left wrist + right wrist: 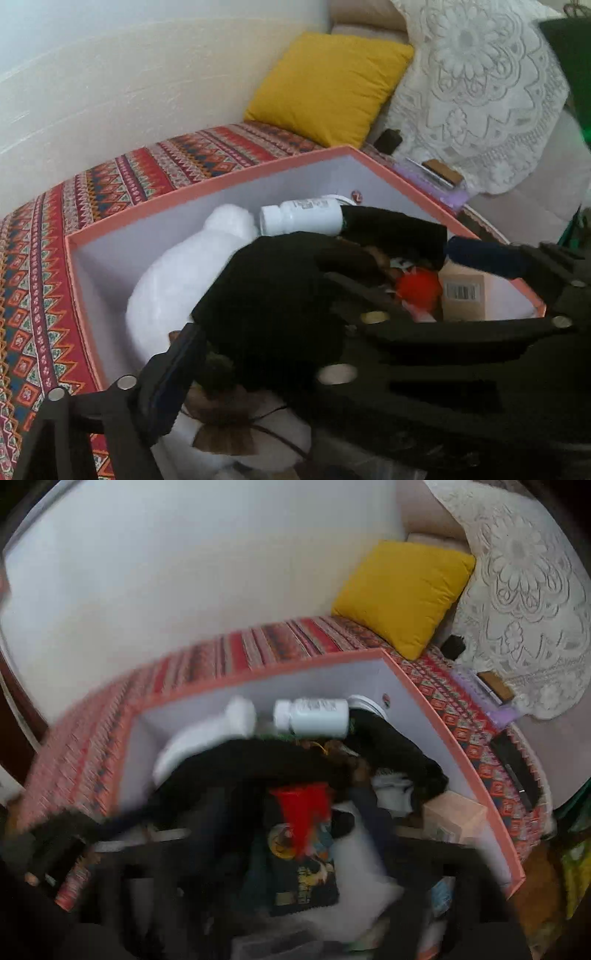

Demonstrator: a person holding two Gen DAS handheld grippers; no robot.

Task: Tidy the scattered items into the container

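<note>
Left gripper (332,295) angled down over the pink box (207,184), fingers apart, nothing clamped. Box on the patterned bedspread (110,177) holds a white bottle (301,218) at 12 o'clock. Right gripper (295,849) blurred, jaws spread; yellow cushion (402,594) at 1 o'clock.

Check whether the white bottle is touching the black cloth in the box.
Touching. The left wrist view shows the white bottle's base butting straight against the black cloth with no gap; the right wrist view agrees.
</note>
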